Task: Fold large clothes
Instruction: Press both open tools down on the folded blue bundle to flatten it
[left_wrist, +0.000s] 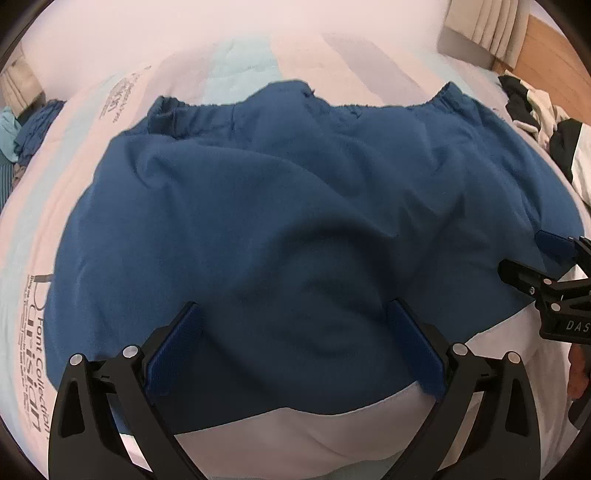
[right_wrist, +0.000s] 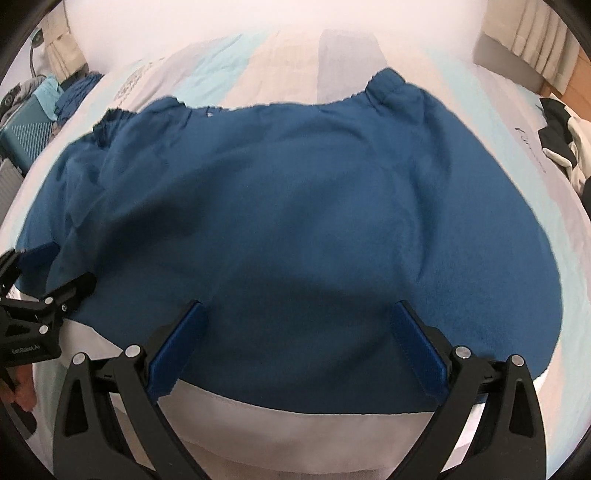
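A large blue sweatshirt lies spread on the bed, its two ribbed cuffs at the far edge; it also fills the right wrist view. My left gripper is open, its jaws wide apart over the garment's near hem, holding nothing. My right gripper is open too, over the near hem further right. The right gripper shows at the right edge of the left wrist view; the left gripper shows at the left edge of the right wrist view.
The bed sheet is pale with blue, pink and grey stripes and printed text. A black-and-white garment pile lies at the far right. Blue clothes and a teal case sit at the far left. A wooden floor shows beyond.
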